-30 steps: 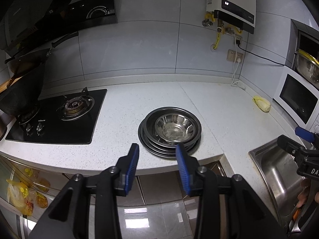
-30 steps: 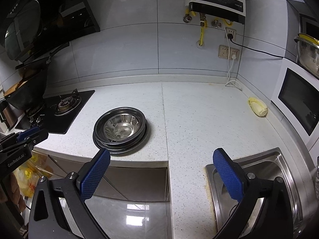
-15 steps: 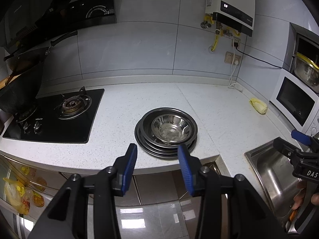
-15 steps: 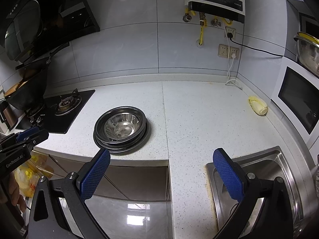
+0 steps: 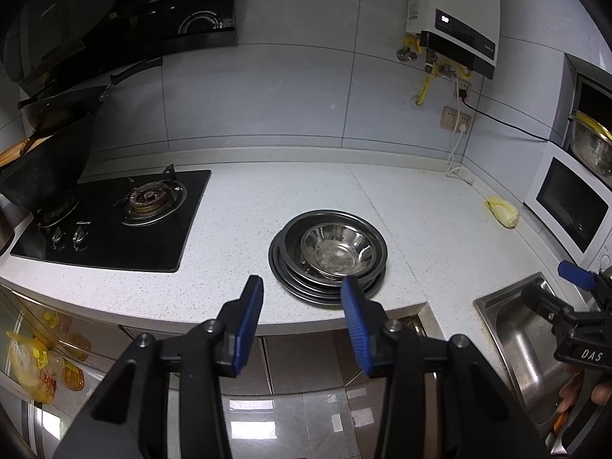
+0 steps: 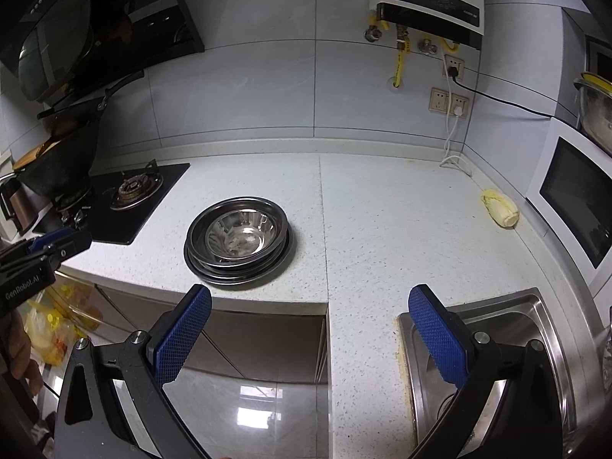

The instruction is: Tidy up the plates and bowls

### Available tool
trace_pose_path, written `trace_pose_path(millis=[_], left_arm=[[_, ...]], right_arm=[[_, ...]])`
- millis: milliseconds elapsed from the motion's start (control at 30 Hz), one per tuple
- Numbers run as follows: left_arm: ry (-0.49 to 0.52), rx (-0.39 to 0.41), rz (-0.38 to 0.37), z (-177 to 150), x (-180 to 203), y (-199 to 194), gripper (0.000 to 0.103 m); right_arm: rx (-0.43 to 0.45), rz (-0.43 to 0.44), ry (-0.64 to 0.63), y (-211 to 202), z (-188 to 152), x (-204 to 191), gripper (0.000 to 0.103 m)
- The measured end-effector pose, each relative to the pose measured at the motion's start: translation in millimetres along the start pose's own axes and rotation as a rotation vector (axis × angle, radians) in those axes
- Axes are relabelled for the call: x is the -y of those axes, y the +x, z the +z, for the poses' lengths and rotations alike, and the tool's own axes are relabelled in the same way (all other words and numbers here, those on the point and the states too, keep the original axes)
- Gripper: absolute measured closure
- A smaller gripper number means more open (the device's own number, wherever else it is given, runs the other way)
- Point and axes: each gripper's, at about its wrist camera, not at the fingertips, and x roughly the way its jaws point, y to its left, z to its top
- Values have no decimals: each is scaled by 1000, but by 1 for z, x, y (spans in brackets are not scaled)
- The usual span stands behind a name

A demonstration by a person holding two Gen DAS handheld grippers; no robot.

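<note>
A shiny steel bowl (image 5: 337,253) sits in a stack of dark steel plates (image 5: 285,267) near the front edge of the white counter. The same bowl (image 6: 240,236) and plates (image 6: 199,260) show in the right wrist view. My left gripper (image 5: 302,290) is open and empty, held off the counter's front edge just short of the stack. My right gripper (image 6: 310,302) is wide open and empty, in front of the counter between the stack and the sink. Each gripper shows at the edge of the other's view: the right one (image 5: 573,279), the left one (image 6: 53,243).
A black gas hob (image 5: 114,222) with a wok (image 5: 42,172) lies left of the stack. A steel sink (image 6: 493,344) is at the right. A yellow cloth (image 6: 500,212) lies by the microwave (image 6: 577,195). Cabinet fronts and a glossy floor are below.
My left gripper has drawn back a little from the stack and its view has shifted right. The right gripper has barely moved. Bowl and plates are where they were.
</note>
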Motion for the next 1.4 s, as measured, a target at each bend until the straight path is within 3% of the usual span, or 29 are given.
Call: trace_pose_path(millis=[767,1400], left_arm=[[-55,33,77,2,-18,-14,62],[-33,69,47,16,-14,-16,62]], right_arm=[[14,79,-97,13,14,-29,2],[72,71,-55,1,28,-24,2]])
